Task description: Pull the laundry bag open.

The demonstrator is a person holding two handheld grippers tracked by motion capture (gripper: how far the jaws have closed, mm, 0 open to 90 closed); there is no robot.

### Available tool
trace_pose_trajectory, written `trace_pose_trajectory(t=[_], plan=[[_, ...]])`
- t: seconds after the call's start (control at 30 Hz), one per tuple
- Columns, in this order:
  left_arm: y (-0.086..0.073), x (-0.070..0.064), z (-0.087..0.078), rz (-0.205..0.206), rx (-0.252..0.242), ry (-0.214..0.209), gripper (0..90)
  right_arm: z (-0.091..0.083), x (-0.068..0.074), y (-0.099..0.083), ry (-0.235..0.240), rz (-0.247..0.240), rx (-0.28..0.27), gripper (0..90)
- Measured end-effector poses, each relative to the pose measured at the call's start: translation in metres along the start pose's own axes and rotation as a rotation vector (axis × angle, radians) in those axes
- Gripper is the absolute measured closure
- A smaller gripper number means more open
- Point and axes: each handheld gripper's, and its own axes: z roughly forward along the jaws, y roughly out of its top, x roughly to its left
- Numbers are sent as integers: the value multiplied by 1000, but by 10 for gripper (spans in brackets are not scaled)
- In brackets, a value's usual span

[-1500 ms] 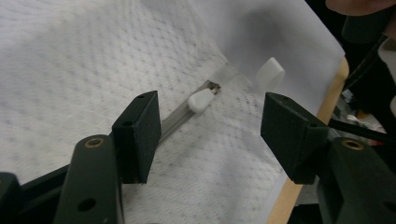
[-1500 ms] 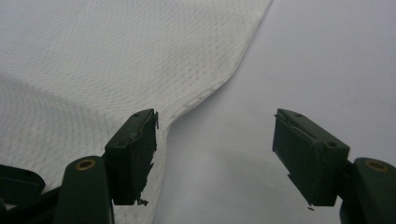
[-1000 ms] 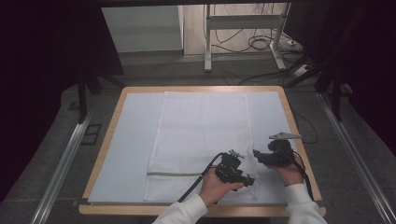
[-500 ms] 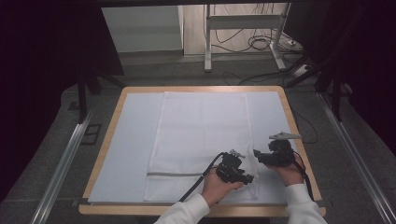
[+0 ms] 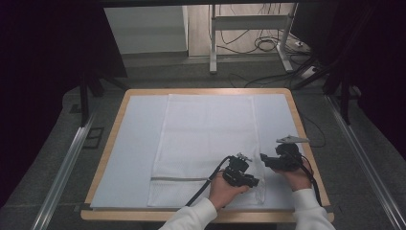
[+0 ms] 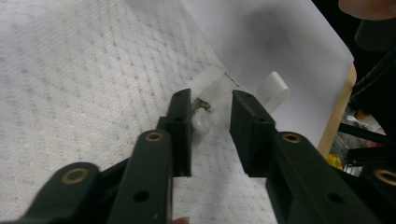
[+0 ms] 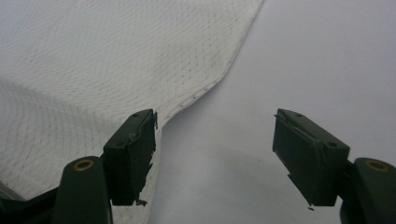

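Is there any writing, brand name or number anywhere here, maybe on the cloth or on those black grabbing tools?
None can be read.
White mesh cloth: no print; its small white tag looks blank.
Left gripper and right gripper: plain black, no markings.
Table: no labels.

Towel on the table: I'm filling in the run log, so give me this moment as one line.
towel: flat on table | left claw: open at right edge, near tag | right claw: open beside edge
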Motion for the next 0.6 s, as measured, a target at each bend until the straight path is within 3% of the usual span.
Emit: trace_pose_trajectory(t=[0.2,0.4,0.6], plan=[[1,6,0,-1,8,-6,816,0,0,0,-3,-1,1,295],[0,6,0,19,0,-7,839,0,-1,0,-7,6,1,293],[-2,7,-1,14,-12,-18,852,0,-2,-1,-5,5,0,292]])
